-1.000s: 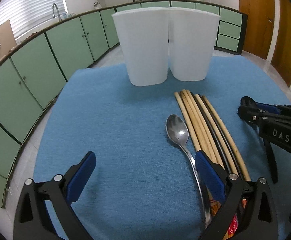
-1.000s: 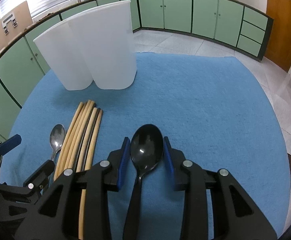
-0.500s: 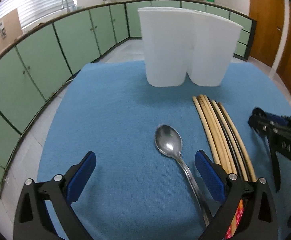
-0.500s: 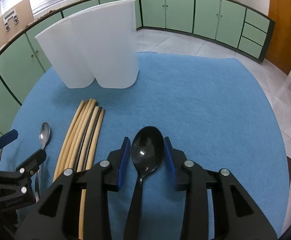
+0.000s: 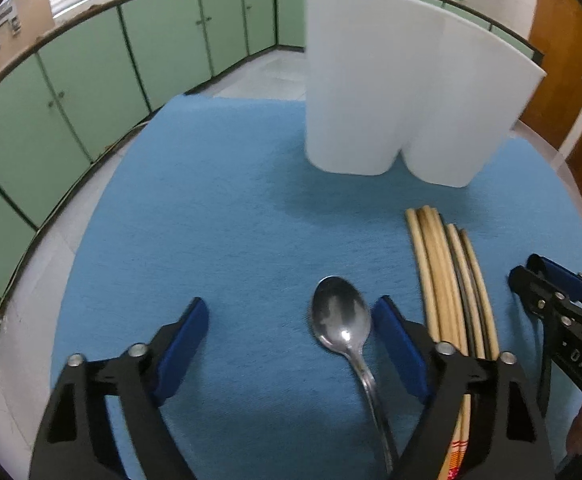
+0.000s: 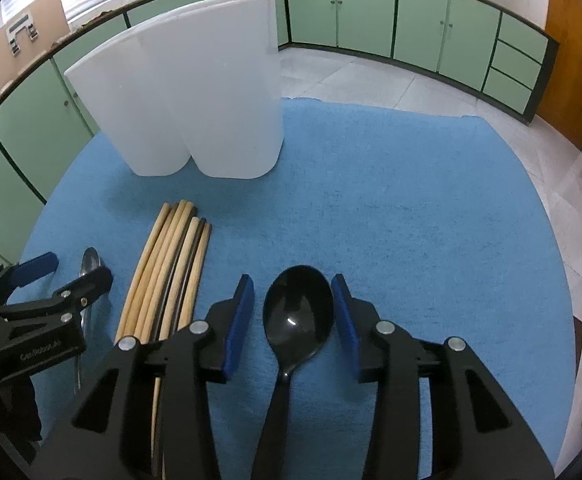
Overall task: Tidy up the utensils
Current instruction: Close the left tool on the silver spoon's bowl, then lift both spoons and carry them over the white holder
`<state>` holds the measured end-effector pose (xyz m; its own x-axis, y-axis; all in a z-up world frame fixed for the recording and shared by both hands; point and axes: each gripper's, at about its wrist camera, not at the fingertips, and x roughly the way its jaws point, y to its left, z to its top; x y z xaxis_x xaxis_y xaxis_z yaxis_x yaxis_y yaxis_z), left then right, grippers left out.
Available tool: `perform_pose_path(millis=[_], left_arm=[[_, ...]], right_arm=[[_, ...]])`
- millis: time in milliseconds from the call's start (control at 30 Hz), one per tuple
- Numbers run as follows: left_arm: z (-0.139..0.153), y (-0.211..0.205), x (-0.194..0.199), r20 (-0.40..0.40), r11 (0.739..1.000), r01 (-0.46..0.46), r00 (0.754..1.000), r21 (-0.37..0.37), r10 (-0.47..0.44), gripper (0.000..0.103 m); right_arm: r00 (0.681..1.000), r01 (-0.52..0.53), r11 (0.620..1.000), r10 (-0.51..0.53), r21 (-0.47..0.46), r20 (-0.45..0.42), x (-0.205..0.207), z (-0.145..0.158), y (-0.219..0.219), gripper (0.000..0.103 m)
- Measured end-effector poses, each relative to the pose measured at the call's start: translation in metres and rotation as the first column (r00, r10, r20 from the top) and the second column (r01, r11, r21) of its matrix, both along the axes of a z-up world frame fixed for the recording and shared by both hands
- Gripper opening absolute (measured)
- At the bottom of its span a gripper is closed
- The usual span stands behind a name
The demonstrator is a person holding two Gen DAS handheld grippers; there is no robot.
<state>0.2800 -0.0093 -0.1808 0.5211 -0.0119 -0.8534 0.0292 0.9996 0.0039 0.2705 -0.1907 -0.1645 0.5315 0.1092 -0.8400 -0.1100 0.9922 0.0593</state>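
Observation:
A metal spoon lies on the blue cloth between the jaws of my left gripper, close to the right pad. The jaws are closing and neither pad presses on it. Several wooden and dark chopsticks lie side by side just right of it. Two tall white containers stand together at the back. My right gripper has its pads against the bowl of a black spoon, whose handle runs back under the gripper. In the right wrist view the left gripper is at the far left, over the metal spoon.
Green cabinets ring the room beyond the round table's edge, and a wooden door stands at the right. The cloth right of the black spoon is bare. The right gripper sits just beyond the chopsticks.
The left gripper has slid and rolled, so the metal spoon's bowl now lies between its jaws, which have narrowed. The right gripper and black spoon have stayed put.

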Motion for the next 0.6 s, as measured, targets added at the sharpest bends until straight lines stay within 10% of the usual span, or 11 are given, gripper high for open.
perform_pose_path(millis=[233, 600], left_arm=[[0.007, -0.009, 0.003, 0.039, 0.993, 0.086, 0.996, -0.082, -0.083, 0.029], [0.036, -0.003, -0.024, 0.288, 0.971, 0.195, 0.946, -0.141, -0.148, 0.028]], right_arm=[[1.000, 0.010, 1.000, -0.010, 0.020, 0.016, -0.004, 0.004, -0.008, 0.033], [0.979, -0.032, 0.998, 0.018, 0.062, 0.203, -0.032, 0.029, -0.021, 0.033]])
